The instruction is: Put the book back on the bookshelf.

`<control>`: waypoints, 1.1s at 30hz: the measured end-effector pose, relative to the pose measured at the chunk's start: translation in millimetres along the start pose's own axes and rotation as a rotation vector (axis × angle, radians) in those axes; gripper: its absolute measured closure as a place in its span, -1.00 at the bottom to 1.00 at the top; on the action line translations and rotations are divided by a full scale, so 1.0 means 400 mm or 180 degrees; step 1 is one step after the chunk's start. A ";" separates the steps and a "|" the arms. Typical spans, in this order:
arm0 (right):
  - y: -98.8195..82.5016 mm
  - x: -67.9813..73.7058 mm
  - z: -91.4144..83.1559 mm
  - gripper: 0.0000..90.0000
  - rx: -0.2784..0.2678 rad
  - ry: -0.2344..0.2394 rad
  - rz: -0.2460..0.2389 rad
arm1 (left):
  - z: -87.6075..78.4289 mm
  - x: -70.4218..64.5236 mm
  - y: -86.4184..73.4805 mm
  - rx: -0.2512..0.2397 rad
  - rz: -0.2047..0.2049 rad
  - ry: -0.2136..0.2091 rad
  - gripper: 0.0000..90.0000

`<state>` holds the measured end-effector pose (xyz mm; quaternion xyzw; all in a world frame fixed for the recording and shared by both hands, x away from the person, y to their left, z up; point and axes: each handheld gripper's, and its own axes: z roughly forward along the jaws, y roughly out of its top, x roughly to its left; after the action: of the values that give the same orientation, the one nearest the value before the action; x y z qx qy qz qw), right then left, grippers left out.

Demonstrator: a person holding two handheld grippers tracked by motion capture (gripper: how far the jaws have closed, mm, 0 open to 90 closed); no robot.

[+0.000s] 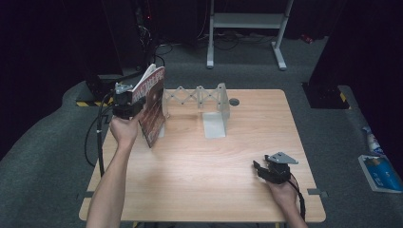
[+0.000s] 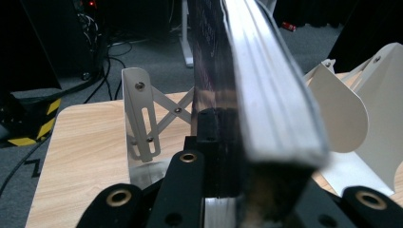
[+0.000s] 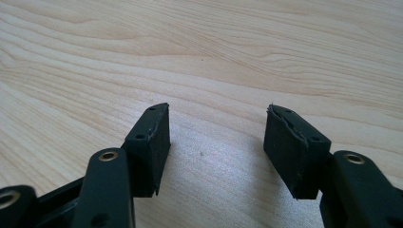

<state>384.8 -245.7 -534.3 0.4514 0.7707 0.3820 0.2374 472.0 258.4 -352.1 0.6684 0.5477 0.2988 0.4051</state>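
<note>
Gripping a book between closed jaws, the left gripper held it tilted above the table's far-left part, just beside the left end of a white folding rack. Near the table's front-right edge, the right gripper sat low over bare wood with its jaws wide apart, holding nothing.

Reddish-brown book, perhaps patterned
</note>
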 end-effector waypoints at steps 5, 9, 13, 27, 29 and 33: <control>0.000 0.000 0.000 -0.07 -0.0001 -0.0001 -0.0001 | 0.000 0.002 -0.001 0.0038 0.0024 -0.0018 0.84; 0.000 0.000 0.000 -0.07 0.0000 0.0000 0.0001 | -0.002 0.008 -0.002 0.0101 0.0042 -0.0043 0.83; 0.000 0.000 0.000 -0.07 0.0000 0.0000 0.0002 | -0.004 0.013 -0.003 0.0143 0.0061 0.0009 0.80; 0.000 0.000 0.000 -0.07 0.0002 0.0000 0.0006 | -0.007 0.040 -0.008 0.0245 0.0216 0.0203 0.71; 0.000 0.000 0.000 -0.07 0.0000 0.0000 0.0002 | -0.009 0.044 -0.009 0.0260 0.0238 0.0241 0.68; 0.000 0.000 0.000 -0.07 0.0000 0.0000 0.0002 | -0.011 0.048 -0.010 0.0266 0.0278 0.0304 0.64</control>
<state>384.7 -245.6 -534.2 0.4516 0.7705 0.3820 0.2374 470.4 278.6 -354.2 0.6929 0.5487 0.3246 0.3367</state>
